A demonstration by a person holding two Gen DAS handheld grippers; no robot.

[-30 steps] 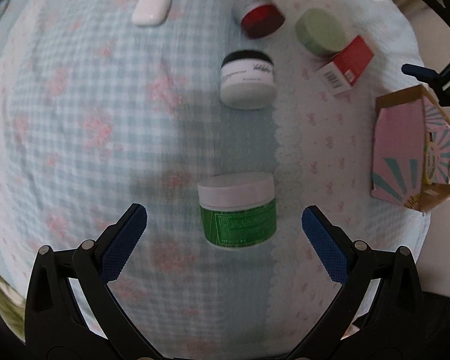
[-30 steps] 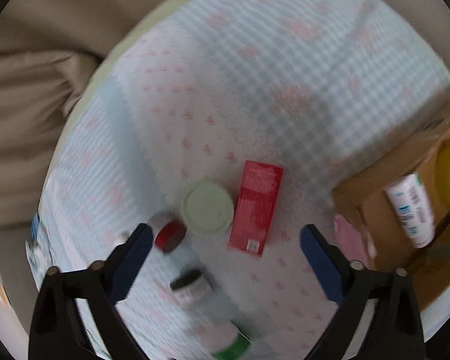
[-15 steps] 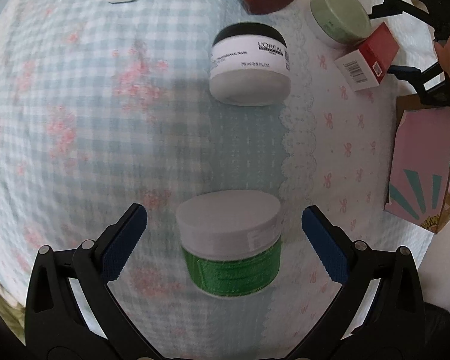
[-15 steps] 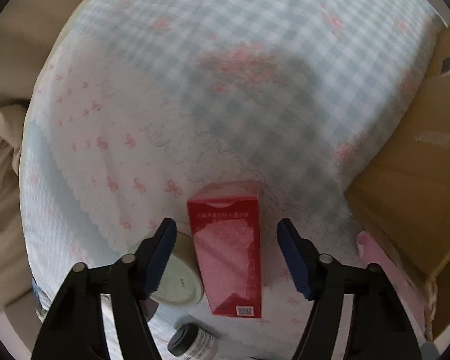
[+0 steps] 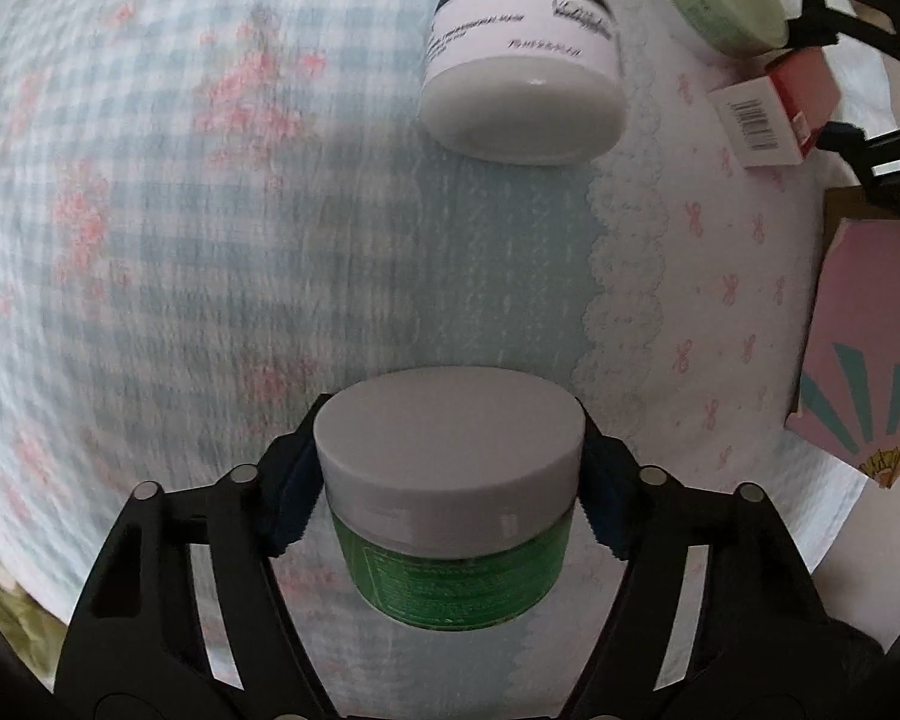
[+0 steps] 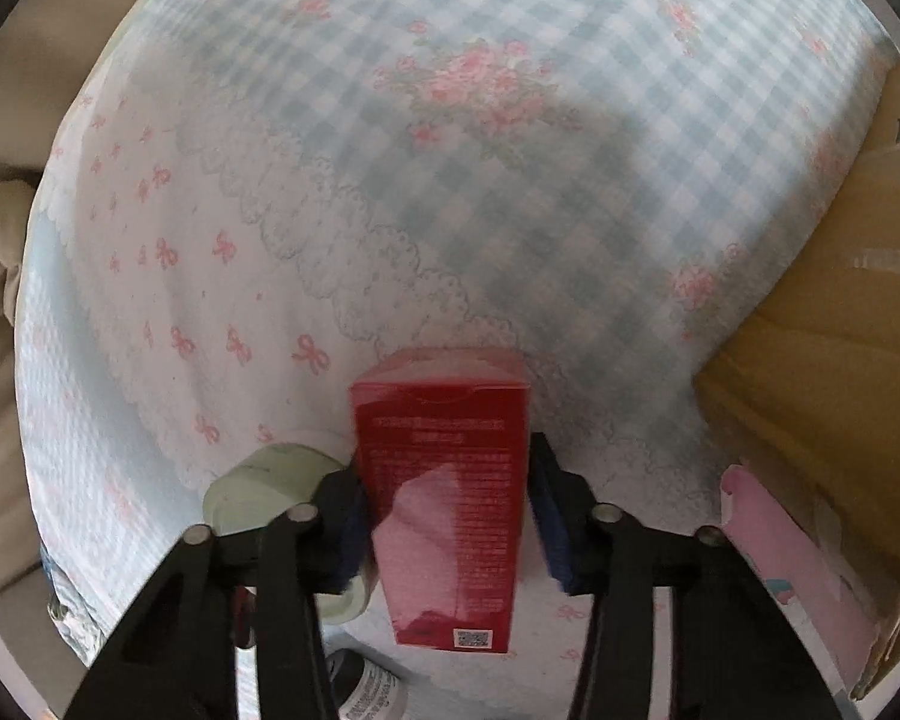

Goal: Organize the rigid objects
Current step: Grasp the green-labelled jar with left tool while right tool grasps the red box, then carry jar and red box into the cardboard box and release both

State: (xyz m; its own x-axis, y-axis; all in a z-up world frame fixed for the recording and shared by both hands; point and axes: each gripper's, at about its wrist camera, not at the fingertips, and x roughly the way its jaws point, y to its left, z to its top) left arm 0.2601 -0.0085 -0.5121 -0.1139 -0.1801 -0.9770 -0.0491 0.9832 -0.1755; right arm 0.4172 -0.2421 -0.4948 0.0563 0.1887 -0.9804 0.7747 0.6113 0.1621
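Soft checked bedding (image 5: 222,276) lies under everything. Our left gripper (image 5: 450,468) has just been closing and grasps the green jar (image 5: 450,540) by its grey lid; the lid may twist loose. At 2 o'clock, our right gripper (image 6: 447,510) has just clamped the red carton (image 6: 450,504), which may crush or knock the pale green tin (image 6: 270,480) touching its finger.

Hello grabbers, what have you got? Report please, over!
Left gripper just closed on the green jar. Right gripper just closed on the red box. Pale green tin crowds its left finger.
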